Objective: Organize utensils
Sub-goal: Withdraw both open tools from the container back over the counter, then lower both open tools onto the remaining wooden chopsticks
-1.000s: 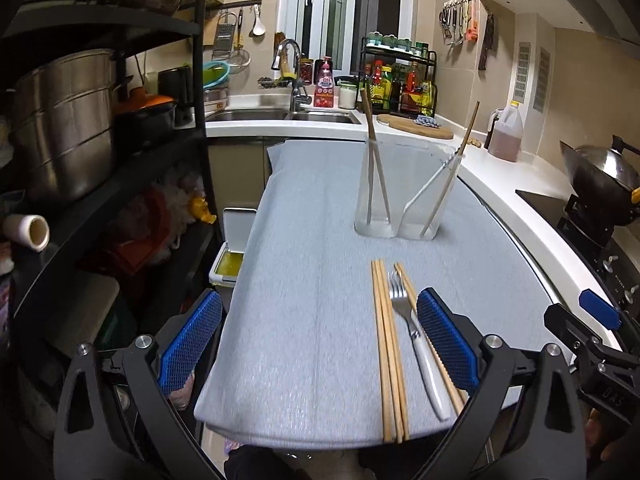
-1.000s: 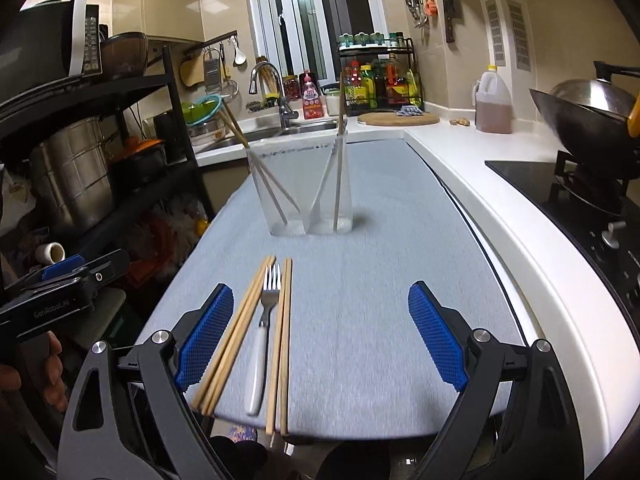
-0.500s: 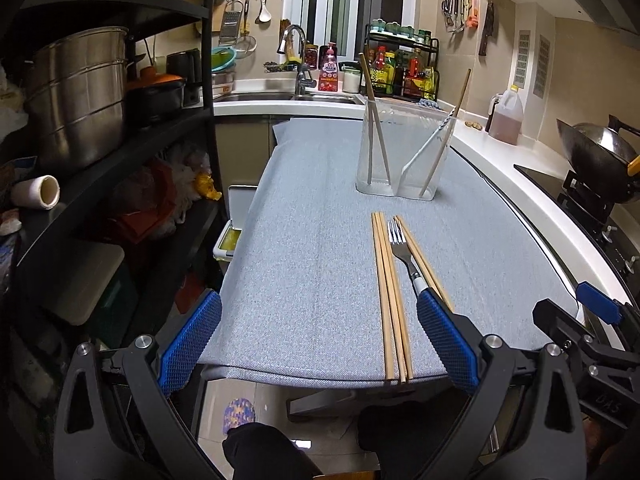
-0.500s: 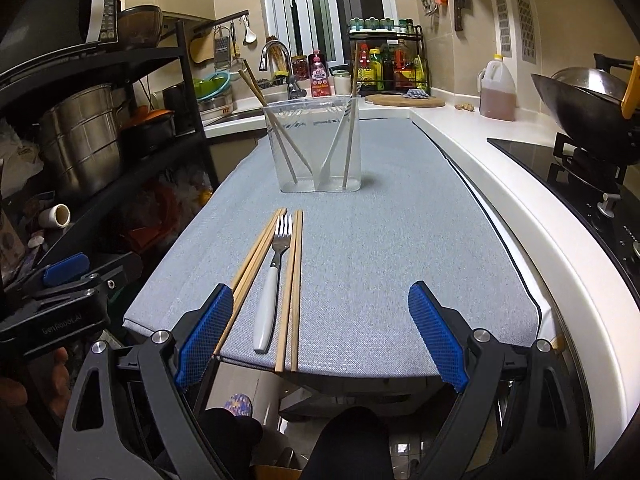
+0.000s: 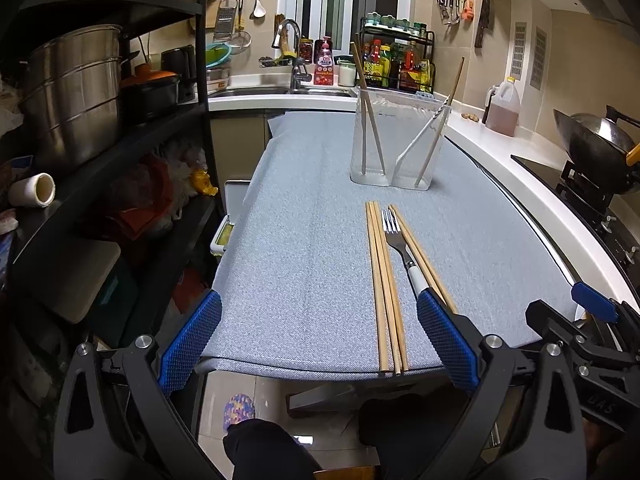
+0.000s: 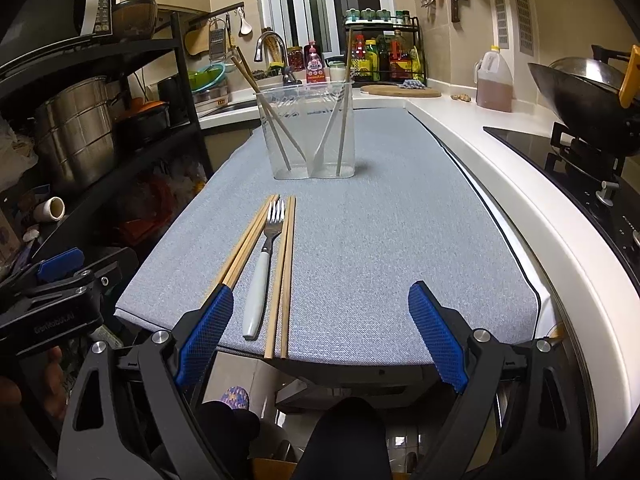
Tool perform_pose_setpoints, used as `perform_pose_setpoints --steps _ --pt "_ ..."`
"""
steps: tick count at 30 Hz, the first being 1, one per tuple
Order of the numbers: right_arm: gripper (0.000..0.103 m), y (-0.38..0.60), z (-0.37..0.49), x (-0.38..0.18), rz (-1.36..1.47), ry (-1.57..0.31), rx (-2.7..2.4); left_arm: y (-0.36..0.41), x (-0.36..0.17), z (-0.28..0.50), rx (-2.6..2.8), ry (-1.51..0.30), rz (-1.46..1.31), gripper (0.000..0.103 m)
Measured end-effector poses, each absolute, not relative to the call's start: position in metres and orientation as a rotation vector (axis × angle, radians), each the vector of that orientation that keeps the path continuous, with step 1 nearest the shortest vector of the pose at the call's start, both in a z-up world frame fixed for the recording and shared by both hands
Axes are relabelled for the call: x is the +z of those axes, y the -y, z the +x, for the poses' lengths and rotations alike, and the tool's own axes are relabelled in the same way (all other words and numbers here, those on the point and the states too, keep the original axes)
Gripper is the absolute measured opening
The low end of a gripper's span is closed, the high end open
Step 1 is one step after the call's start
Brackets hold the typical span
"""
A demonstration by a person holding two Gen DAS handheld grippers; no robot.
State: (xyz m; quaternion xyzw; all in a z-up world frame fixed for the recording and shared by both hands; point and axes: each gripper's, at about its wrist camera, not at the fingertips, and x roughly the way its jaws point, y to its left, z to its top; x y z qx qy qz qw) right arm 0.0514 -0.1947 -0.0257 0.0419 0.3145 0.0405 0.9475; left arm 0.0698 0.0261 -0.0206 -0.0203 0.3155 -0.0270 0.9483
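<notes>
Both the left gripper (image 5: pixel 318 338) and the right gripper (image 6: pixel 322 334) were spread wide and held nothing, poised at the near edge of the cloth-covered counter (image 6: pixel 400 240). The fork (image 6: pixel 264 264) lay between two sets of wooden chopsticks (image 6: pixel 285 272), all well short of the clear divided holder (image 6: pixel 308 132), which already carried utensils. Judged risk: the pieces lay touching at the overhanging edge, so a careless pinch could catch a neighbour or knock one to the floor.

On the mat lie five chopsticks (image 5: pixel 385 280) and one fork (image 6: pixel 262 264); one clear holder (image 6: pixel 308 132) stands beyond.
</notes>
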Motion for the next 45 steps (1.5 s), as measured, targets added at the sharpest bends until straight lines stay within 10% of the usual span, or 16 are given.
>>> perform_pose_setpoints --steps 19,27,45 --pt "0.087 0.193 0.072 -0.055 0.084 -0.705 0.06 -0.034 -0.06 0.093 -0.063 -0.737 -0.071 0.095" --pt "0.045 0.185 0.081 -0.068 0.072 -0.733 0.128 -0.033 -0.071 0.094 -0.145 -0.718 -0.132 0.095" --pt "0.039 0.18 0.098 -0.085 0.081 -0.761 0.157 -0.012 -0.088 0.108 -0.159 -0.751 -0.011 0.074"
